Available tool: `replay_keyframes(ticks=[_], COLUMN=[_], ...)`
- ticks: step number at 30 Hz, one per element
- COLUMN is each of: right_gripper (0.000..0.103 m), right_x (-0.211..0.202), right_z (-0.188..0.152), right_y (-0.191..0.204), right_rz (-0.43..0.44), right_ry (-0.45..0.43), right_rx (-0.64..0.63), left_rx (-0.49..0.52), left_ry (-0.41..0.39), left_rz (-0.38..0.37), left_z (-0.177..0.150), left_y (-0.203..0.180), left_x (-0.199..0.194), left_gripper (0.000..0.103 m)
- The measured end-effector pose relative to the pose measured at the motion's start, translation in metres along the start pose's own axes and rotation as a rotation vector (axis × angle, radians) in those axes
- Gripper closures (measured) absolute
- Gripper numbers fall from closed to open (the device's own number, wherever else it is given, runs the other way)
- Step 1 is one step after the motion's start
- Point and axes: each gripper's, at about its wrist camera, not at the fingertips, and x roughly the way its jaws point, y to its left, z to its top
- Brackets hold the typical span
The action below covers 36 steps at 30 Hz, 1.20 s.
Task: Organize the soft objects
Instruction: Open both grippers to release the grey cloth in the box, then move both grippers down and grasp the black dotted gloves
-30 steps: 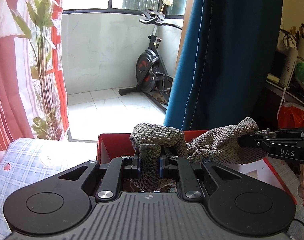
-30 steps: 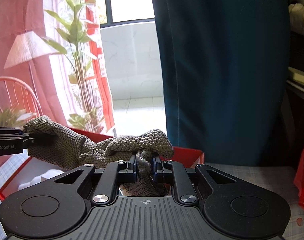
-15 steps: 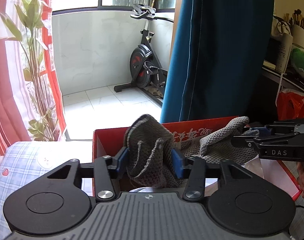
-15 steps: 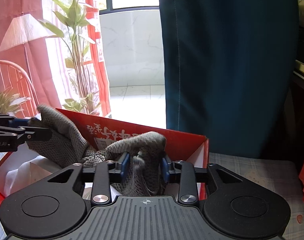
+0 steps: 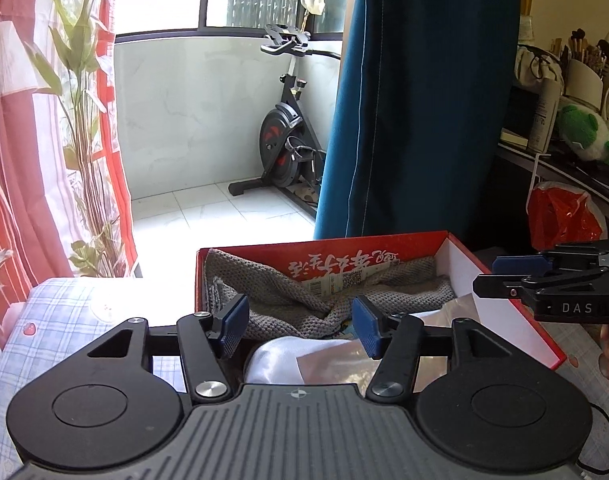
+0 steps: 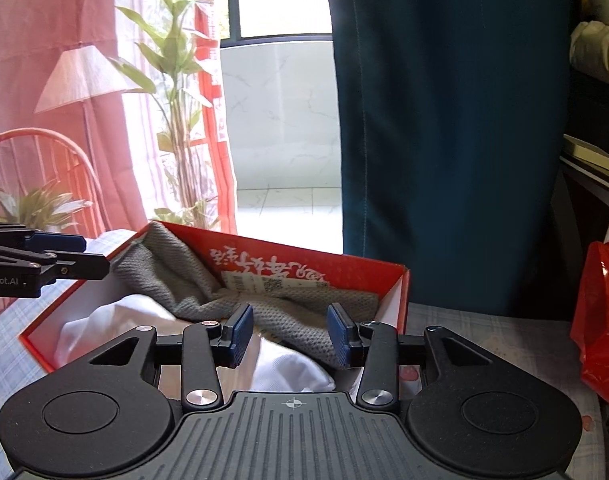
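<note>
Both tongs — left (image 5: 300,326), right (image 6: 290,334) — spread, empty; nubby grey knit cloth (image 5: 288,300) crumpled in red cardboard box (image 5: 504,280).

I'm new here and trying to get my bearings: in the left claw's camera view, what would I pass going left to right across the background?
Red curtain → tall green plant → exercise bike → blue curtain → green plush toy.

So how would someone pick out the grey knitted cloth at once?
Find the red box on the checked cover. The grey knitted cloth lies along its far wall, below the printed label. It is coarse and grey; the white fabric in front is smooth.
</note>
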Motion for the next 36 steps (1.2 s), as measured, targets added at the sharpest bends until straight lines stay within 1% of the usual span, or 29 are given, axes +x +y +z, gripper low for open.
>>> replay_keyframes(ticks=[7,13,17,20,23,29,36], right_gripper=[0.064,0.064,0.064,0.064,0.063,0.062,0.055], right_x=[-0.040,-0.071,-0.085,-0.092,-0.092,-0.077,-0.053], right_z=[-0.022,-0.044,-0.058,-0.069,-0.080,-0.107,-0.138], right_y=[0.011,0.018,0.020,0.020,0.020,0.018,0.020], right_rz=[0.035,0.053,0.066,0.066,0.068,0.071,0.053], right_ry=[-0.030,-0.057,-0.064,-0.067,-0.052,0.013,0.079], right_rx=[-0.009,-0.006,0.003,0.008,0.018,0.048,0.091], left_rx=[-0.005,0.000,-0.002,-0.004,-0.017,-0.037,-0.034], left_ry=[-0.008,-0.006,0.013,0.041,0.072,0.132,0.183], left_rz=[-0.023,-0.037,-0.040,-0.043,-0.049,-0.070,-0.066], left_z=[-0.027,-0.057,-0.074,-0.085,-0.096,-0.120,-0.141], left_y=[-0.013,-0.020,-0.022,-0.022,-0.022,-0.027,-0.034], left_x=[-0.033,-0.058,-0.063,-0.060,-0.054,-0.037,-0.008], left_gripper=[0.043,0.043,0.043,0.043,0.043,0.043,0.043])
